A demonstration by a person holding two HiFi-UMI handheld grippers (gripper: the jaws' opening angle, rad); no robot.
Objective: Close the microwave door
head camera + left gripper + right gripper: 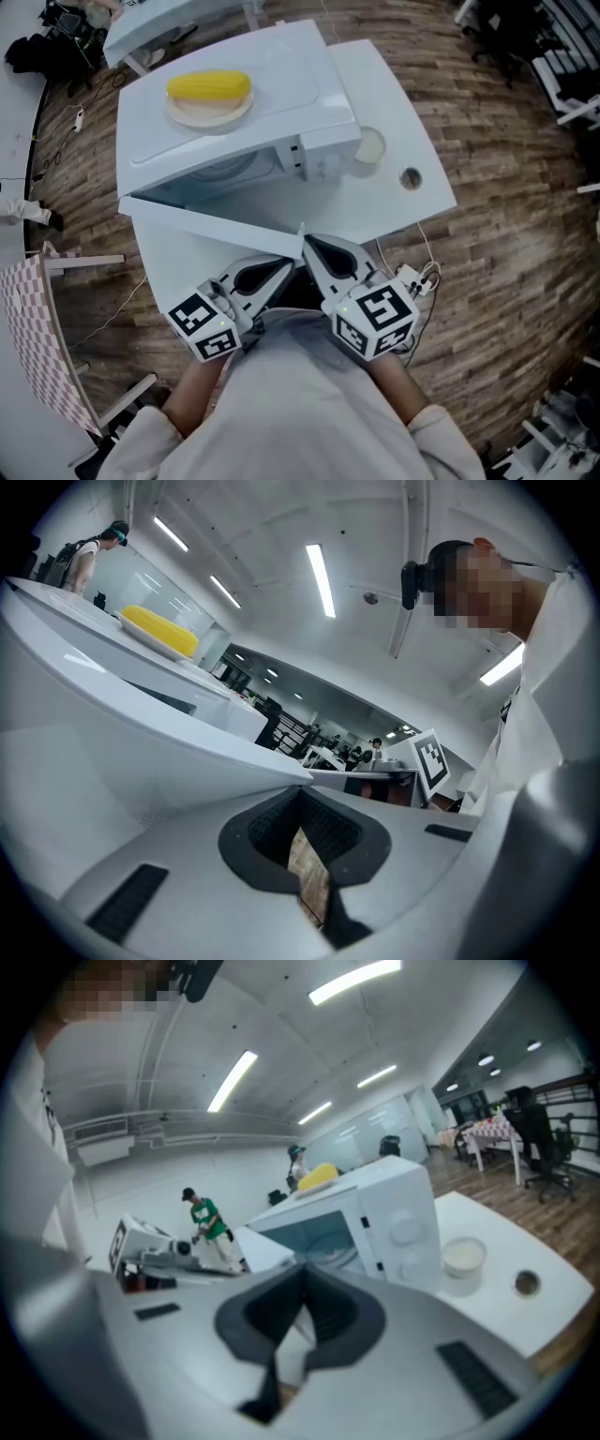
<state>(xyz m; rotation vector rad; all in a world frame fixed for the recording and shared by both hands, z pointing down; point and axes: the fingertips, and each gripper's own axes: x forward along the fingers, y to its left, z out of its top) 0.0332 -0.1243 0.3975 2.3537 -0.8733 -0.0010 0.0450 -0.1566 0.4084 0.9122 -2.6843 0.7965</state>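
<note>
The left tongs (pixel 278 268) and the right tongs (pixel 312 247) sit close in front of the person's body, tips angled in toward each other. In each gripper view the jaws meet at the tips with nothing between them; only floor or worktop shows through the slit behind.

Just beyond the tips is the microwave door (pixel 206 223). It stands wide open, swung out toward the person. Its long axis runs from the hinge at the far left to the free edge at the near right. That free edge ends right at the tongs, nearest the right pair, though I cannot tell whether either pair touches it. In the left gripper view the door spreads as a broad white slab just above and to the left of the jaws, so the left tongs lie on its outer face.

Behind the door is the open cavity, and then the microwave (pixel 281 66) itself on the white worktop (pixel 417 122), with its dial panel on the right side.

Judging from this, closing means pushing the free edge away from the person, swinging it to the right toward that dial panel. Either pair could start the push, and the right is slightly better placed.

On the microwave's roof sits a plate (pixel 217 114) with a cob of corn (pixel 209 86).
</note>
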